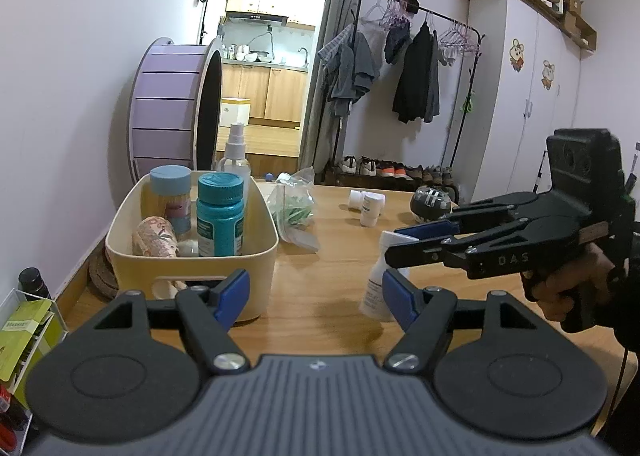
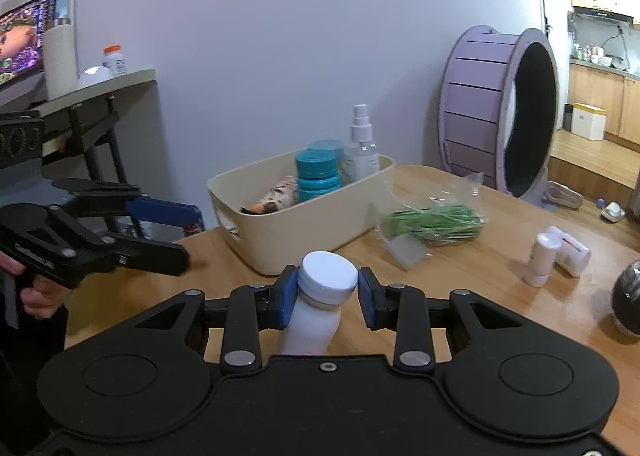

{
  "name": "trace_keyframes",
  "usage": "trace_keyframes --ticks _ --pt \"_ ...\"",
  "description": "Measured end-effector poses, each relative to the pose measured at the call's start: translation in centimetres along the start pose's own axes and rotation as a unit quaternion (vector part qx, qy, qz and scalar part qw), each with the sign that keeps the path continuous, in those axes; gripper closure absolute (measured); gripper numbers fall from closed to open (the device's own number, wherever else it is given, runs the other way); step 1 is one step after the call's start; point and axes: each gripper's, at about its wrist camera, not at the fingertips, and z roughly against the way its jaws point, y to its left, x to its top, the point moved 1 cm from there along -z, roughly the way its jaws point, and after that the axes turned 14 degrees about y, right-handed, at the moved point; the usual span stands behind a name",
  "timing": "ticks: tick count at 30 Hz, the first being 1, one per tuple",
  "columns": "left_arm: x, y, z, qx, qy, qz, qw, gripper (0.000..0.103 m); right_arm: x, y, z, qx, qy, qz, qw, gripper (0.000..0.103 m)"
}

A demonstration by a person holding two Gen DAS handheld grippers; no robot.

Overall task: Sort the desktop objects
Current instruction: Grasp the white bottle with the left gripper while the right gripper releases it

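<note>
Right gripper [image 2: 328, 296] straddled the white bottle [image 2: 320, 304] standing on the table [image 2: 460, 288], just in front of the cream bin [image 2: 304, 223]; jaws stood apart, left pad touching the neck, right pad clear. Likely a grasp: better to centre, close below the cap, lift straight. Left gripper [image 1: 316, 296] hung with jaws wide apart and holding nothing, near the bin.

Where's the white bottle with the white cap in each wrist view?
Left wrist: white bottle right of centre, between the right tool fingers.
Right wrist: bottle bottom centre, between that tool's blue pads.
Shared landmark: cream bin.
</note>
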Motion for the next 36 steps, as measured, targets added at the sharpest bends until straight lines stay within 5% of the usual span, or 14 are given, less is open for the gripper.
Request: trace_keyframes --ticks 6,10,18,26,31,36 --pt "0.0 -0.3 -0.3 -0.001 0.003 -0.007 1.0000 0.031 -0.6 0.6 -0.4 0.002 0.014 0.005 1.000 0.069" --pt "0.0 -0.5 -0.5 -0.002 0.006 -0.011 0.9999 0.031 -0.8 0.6 0.7 0.008 0.001 -0.004 1.000 0.057" --pt "-0.1 -1.3 -1.0 -0.005 0.013 -0.028 0.9995 0.031 -2.3 0.4 3.1 0.018 -0.021 -0.035 0.999 0.055" --pt "-0.1 -2.9 -1.8 -0.014 0.014 -0.058 0.9981 0.031 -4.3 -0.3 6.7 -0.002 -0.059 -0.070 0.996 0.037" --pt "0.1 -3.5 -2.9 -0.016 0.013 -0.060 0.9980 0.032 -5.1 -0.2 7.9 0.008 -0.072 -0.074 0.995 0.016" --pt "0.2 -4.5 -3.6 -0.013 0.006 -0.078 0.9969 0.035 -5.5 0.4 8.7 0.026 -0.078 -0.060 0.995 0.009"
